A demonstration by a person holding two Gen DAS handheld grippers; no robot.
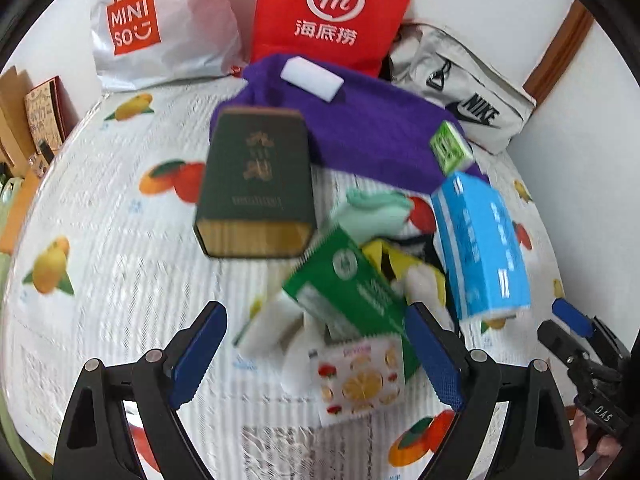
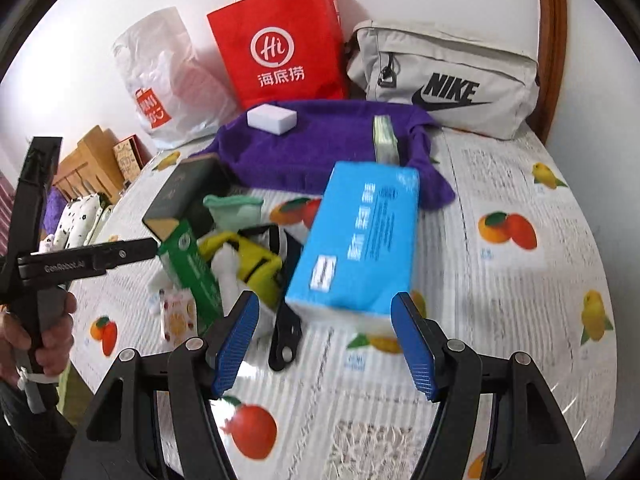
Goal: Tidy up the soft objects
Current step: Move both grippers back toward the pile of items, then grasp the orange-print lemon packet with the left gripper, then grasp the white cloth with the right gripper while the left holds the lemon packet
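A pile of soft things lies on the fruit-print tablecloth (image 1: pixel 100 240). A blue tissue pack (image 2: pixel 356 240) lies just ahead of my open right gripper (image 2: pixel 324 344). A green pack (image 1: pixel 344 280), a fruit-print packet (image 1: pixel 360 380) and a white sponge block (image 1: pixel 268 328) lie between the fingers of my open left gripper (image 1: pixel 316 352). A dark green box (image 1: pixel 256 184), a mint cloth (image 1: pixel 372 208) and a yellow plush (image 2: pixel 248 260) are in the pile. A purple towel (image 2: pixel 320 140) behind carries a white sponge (image 2: pixel 272 118) and a small green pack (image 1: pixel 450 146).
Against the wall stand a white Miniso bag (image 1: pixel 160 28), a red paper bag (image 2: pixel 280 44) and a grey Nike bag (image 2: pixel 444 76). A black strap (image 2: pixel 286 332) lies by the right gripper. Cardboard boxes (image 2: pixel 92 164) sit off the table's left edge.
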